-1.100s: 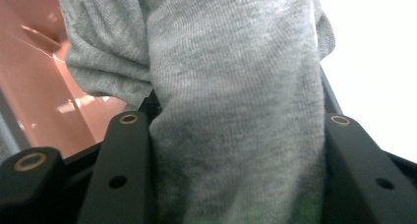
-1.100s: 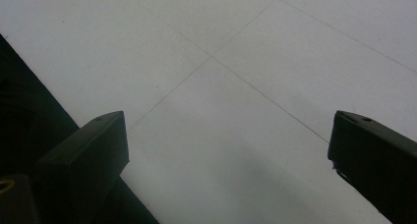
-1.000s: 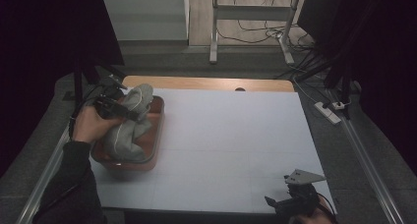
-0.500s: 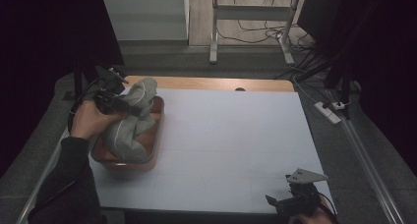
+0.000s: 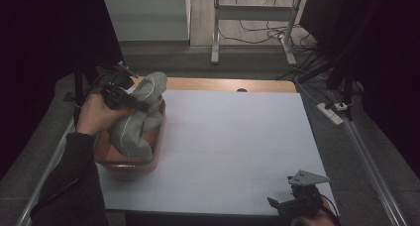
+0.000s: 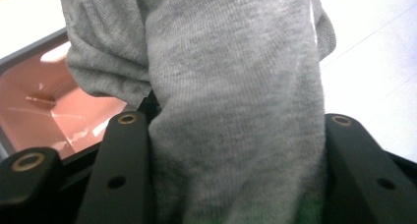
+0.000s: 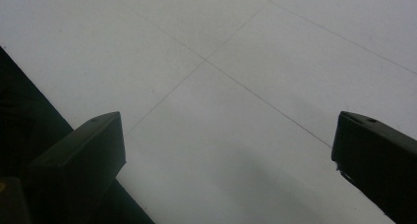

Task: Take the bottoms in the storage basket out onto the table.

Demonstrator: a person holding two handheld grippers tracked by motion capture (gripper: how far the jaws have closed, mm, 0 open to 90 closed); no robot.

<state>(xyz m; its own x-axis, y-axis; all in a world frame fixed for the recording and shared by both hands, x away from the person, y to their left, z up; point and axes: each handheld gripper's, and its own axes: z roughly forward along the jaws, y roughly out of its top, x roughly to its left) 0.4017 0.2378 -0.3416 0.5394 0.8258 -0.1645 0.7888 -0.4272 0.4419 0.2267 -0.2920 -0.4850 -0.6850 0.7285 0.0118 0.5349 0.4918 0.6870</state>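
Left gripper view has my left gripper [image 6: 236,160] clamped on the grey garment [image 6: 231,86]; it probably snags the orange bin [image 5: 151,159] rim. Right gripper [image 7: 228,150] idles, jaws apart.

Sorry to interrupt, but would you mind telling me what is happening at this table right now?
A person is handling a grey cloth with the left tool, whose jaws are clamped on a fold of it. The cloth is lifted partly out of a brown tray at the left edge of the white table, with its lower part draped inside the tray. The right tool is open and idle near the table's front right corner.
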